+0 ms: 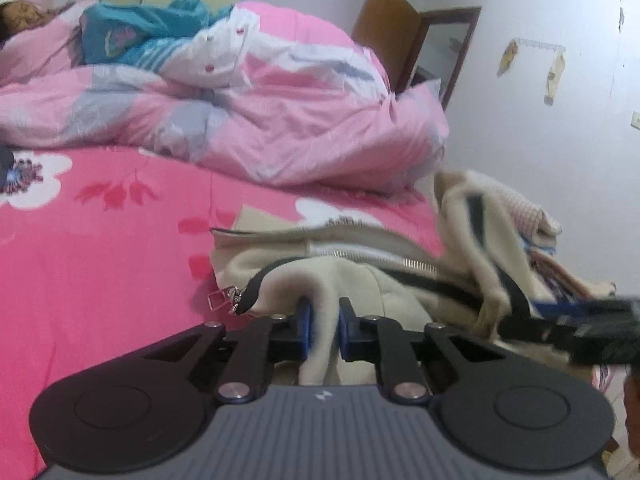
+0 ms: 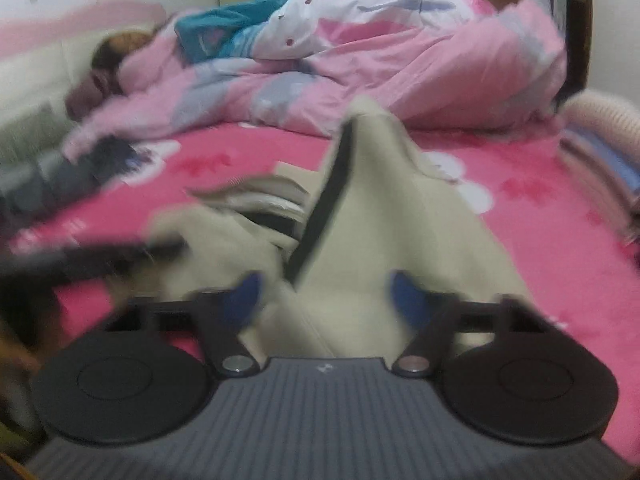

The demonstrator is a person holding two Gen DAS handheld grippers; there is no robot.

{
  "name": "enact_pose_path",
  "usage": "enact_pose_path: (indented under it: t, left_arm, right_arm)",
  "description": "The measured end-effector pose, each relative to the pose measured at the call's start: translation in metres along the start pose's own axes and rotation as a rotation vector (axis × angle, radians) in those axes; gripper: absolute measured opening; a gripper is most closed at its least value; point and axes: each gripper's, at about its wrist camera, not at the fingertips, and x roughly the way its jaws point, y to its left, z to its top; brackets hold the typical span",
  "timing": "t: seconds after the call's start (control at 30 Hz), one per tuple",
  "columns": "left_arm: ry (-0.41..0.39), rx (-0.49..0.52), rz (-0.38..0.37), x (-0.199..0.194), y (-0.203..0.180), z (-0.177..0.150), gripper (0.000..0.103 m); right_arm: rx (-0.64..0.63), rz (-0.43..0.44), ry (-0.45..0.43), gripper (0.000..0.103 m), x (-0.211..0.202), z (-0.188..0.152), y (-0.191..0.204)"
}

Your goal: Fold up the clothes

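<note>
A cream jacket (image 1: pixel 360 276) with black trim and a metal zipper (image 1: pixel 404 260) lies crumpled on the pink floral bedsheet (image 1: pixel 100 260). My left gripper (image 1: pixel 324 328) is shut on a fold of the jacket's cream fabric, pinched between the blue pads (image 1: pixel 305 330). In the right wrist view, which is blurred, the jacket (image 2: pixel 360 216) rises in a peak with a black stripe. My right gripper (image 2: pixel 326 294) stands open, its blue fingers (image 2: pixel 404 292) wide apart with cream fabric lying between them. The right gripper (image 1: pixel 580 320) also shows as a dark blur at the jacket's right side.
A person (image 1: pixel 24 16) lies at the head of the bed under a rumpled pink and white duvet (image 1: pixel 280 112) with a teal garment (image 1: pixel 152 36) on it. A pile of other clothes (image 1: pixel 536 236) sits at the bed's right edge. A brown door (image 1: pixel 384 28) stands behind.
</note>
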Motion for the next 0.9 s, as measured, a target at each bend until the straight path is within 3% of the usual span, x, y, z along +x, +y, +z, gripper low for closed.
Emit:
enact_pose_path:
  t: [0.1, 0.23, 0.3, 0.43, 0.53, 0.63, 0.7, 0.77, 0.83, 0.9]
  left_arm:
    - [-0.035, -0.012, 0.025, -0.004, 0.003, 0.011, 0.012]
    - [-0.081, -0.029, 0.058, -0.009, 0.007, 0.026, 0.010]
    - [-0.104, -0.037, 0.075, -0.011, 0.009, 0.034, 0.004]
    - [-0.112, -0.030, 0.110, -0.014, 0.012, 0.045, 0.000]
    - [-0.091, -0.010, 0.138, -0.013, 0.014, 0.051, 0.002]
    - [-0.080, 0.027, 0.152, -0.013, 0.010, 0.057, 0.023]
    - [-0.078, 0.095, 0.106, -0.011, -0.011, 0.064, 0.060]
    - [-0.053, 0.158, 0.037, -0.001, -0.037, 0.072, 0.075]
    - [0.021, 0.190, -0.061, 0.018, -0.065, 0.075, 0.077]
    - [0.143, 0.209, -0.183, 0.048, -0.096, 0.071, 0.077]
  right_arm:
    - [0.049, -0.031, -0.040, 0.012, -0.017, -0.005, -0.026]
    - [0.248, -0.088, -0.184, 0.007, -0.072, -0.006, -0.095]
    - [0.353, -0.097, -0.228, 0.007, -0.094, -0.011, -0.130]
    - [0.583, -0.069, -0.215, 0.007, -0.092, -0.048, -0.200]
    - [0.816, -0.052, -0.144, 0.007, -0.062, -0.095, -0.237]
    - [1.017, 0.005, -0.097, 0.007, -0.034, -0.147, -0.249]
    - [1.073, 0.043, -0.106, 0.008, -0.024, -0.168, -0.245]
    - [1.090, 0.081, -0.144, 0.010, -0.028, -0.177, -0.241]
    - [1.091, 0.105, -0.159, 0.013, -0.029, -0.180, -0.241]
    - [1.090, 0.124, -0.169, 0.013, -0.030, -0.183, -0.241]
